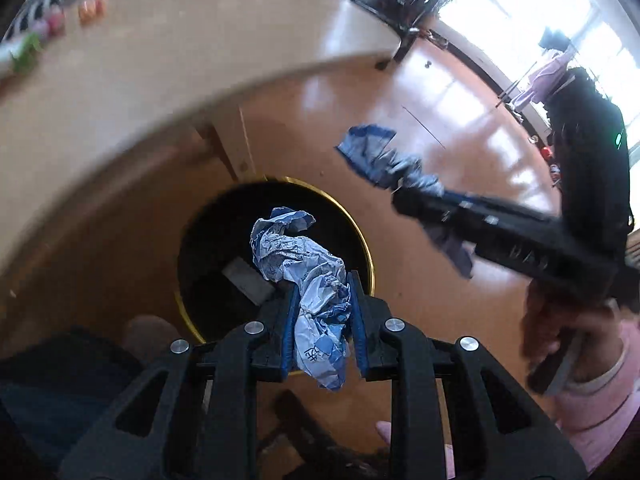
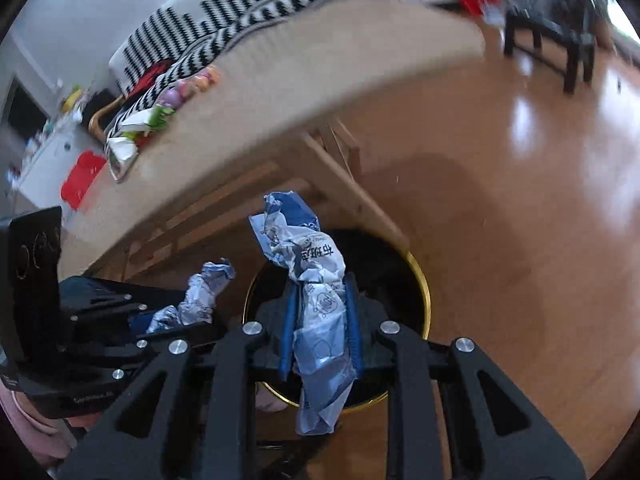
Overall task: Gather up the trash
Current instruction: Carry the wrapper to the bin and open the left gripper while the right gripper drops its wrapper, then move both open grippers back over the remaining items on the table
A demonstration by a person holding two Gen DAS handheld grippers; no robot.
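Pinching crumpled wrappers (image 1: 316,280) between both tongs (image 1: 323,320), above black bin (image 1: 370,256)

We see daylight flooding through the blown-out bright window (image 1: 532,12), throwing white glare patches across the glossy orange-brown wooden floor (image 2: 540,128). Motion blur smears the pale beige tabletop (image 1: 160,64); fisheye curvature bends every edge.

Crinkled, slightly shiny blue-and-white wrapper (image 1: 316,280), second crumpled wrapper (image 2: 320,312), matt black plastic gripper arms with silvery metal pins, bin (image 1: 370,256) rimmed in polished brass-like metal, glossy wooden floor (image 1: 460,128), matt pale table top (image 2: 320,64)
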